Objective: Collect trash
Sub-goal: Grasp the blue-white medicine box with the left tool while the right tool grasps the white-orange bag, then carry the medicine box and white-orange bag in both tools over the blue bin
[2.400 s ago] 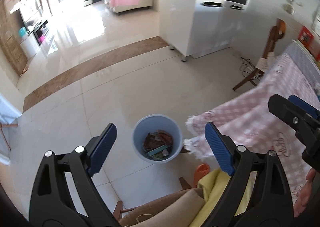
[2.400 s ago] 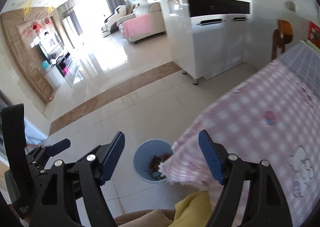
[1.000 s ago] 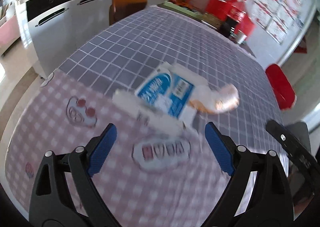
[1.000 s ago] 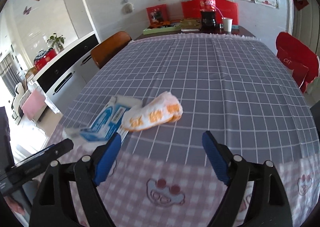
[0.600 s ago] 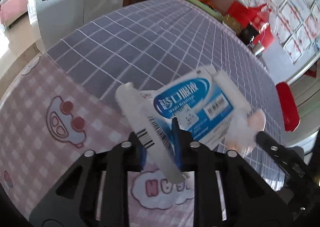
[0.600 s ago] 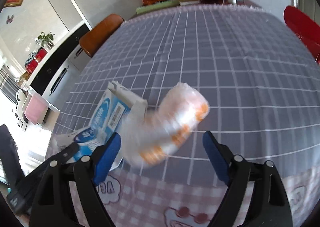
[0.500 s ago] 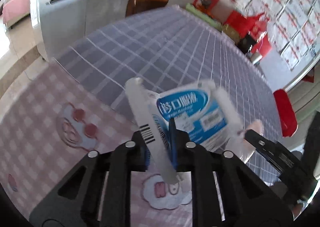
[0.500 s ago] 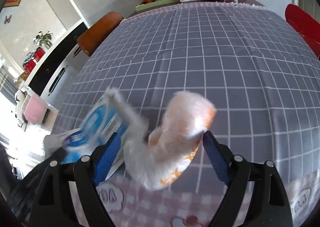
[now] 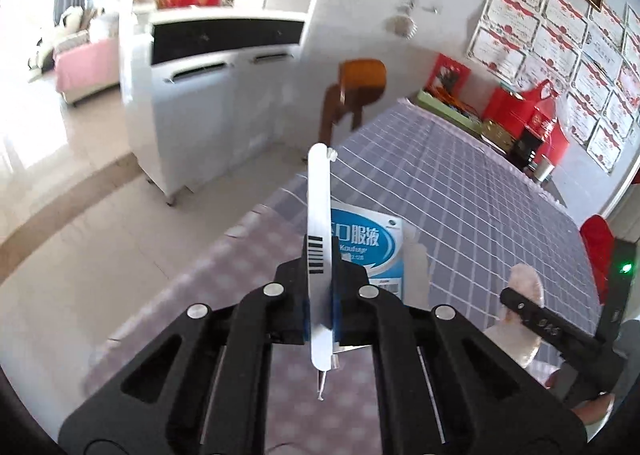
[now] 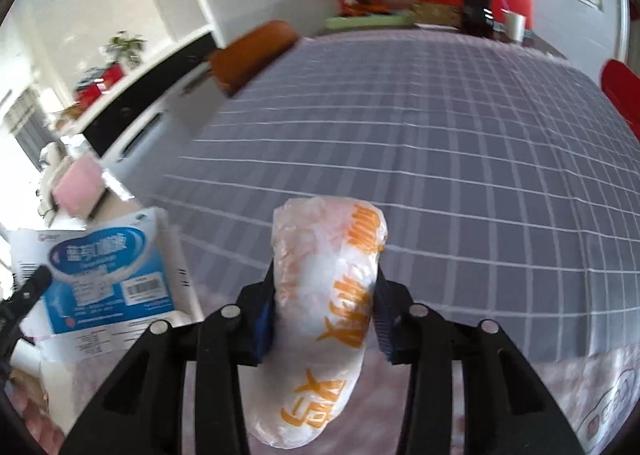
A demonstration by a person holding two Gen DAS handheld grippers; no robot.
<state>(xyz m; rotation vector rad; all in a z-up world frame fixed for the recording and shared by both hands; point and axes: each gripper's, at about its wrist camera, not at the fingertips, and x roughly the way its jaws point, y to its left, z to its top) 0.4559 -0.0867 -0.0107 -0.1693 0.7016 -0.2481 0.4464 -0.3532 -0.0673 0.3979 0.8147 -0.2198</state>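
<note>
A flattened blue and white carton (image 9: 368, 243) hangs above the table's near left corner. My left gripper (image 9: 320, 295) is shut on its white barcode flap (image 9: 319, 195), which stands edge-on between the pads. In the right wrist view the carton (image 10: 108, 267) is at the left. A white plastic bag with orange print (image 10: 332, 267) sits upright between the pads of my right gripper (image 10: 324, 307). Its jaws are closing, and both pads press the bag's sides. The bag (image 9: 524, 283) also shows in the left wrist view, behind a right finger (image 9: 532, 319).
The table wears a grey grid cloth (image 10: 480, 175) with a pink checked strip near me. A white cabinet (image 9: 208, 95) and a wooden chair (image 9: 360, 83) stand to the left. A red chair (image 10: 620, 91) is at the right; a cup (image 10: 516, 25) and red bags stand at the far end.
My left gripper shut on the carton's flap, lifted it off the cloth and swung left. My right gripper came forward around the bag and narrowed onto it.
</note>
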